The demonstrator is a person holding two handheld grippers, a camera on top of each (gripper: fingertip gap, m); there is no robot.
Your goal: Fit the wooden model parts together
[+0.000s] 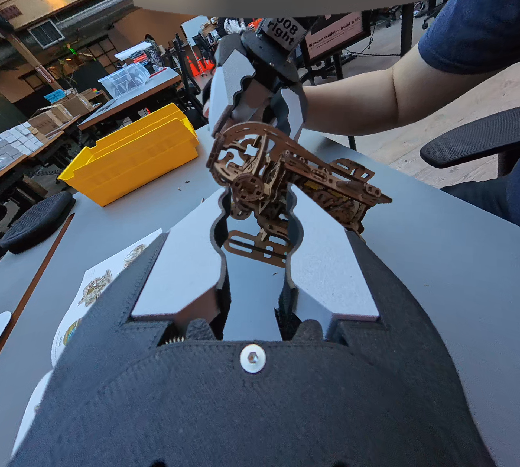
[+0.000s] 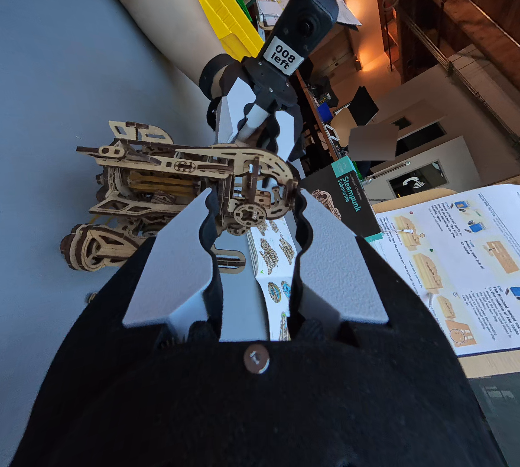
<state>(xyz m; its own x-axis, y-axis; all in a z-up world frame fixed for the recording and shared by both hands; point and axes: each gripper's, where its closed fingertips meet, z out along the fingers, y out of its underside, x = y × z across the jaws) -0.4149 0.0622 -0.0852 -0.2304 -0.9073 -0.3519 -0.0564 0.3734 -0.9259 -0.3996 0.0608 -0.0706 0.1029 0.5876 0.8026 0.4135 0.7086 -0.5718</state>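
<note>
A brown laser-cut wooden model (image 1: 306, 174) hangs tilted over the grey table (image 1: 422, 256). My left gripper (image 1: 259, 191) is shut on its front section near a small gear wheel. My right gripper (image 1: 257, 129) comes from the far side and straddles the model's arched top. In the right wrist view the right gripper (image 2: 254, 191) clamps the model (image 2: 168, 180) at its arched front, with the left gripper (image 2: 256, 143) just behind. A flat slotted wooden part (image 1: 253, 249) lies on the table under the model; it also shows in the right wrist view (image 2: 229, 259).
A yellow bin (image 1: 132, 160) stands at the left. An instruction booklet (image 1: 95, 284) and a thin wooden stick (image 1: 36, 276) lie near the left edge. The kit box (image 2: 343, 197) and a printed sheet (image 2: 450, 256) are at the right. Chair armrests (image 1: 472, 138) flank the table. Only a small space, under 4 cm, lies between the two pairs of fingers.
</note>
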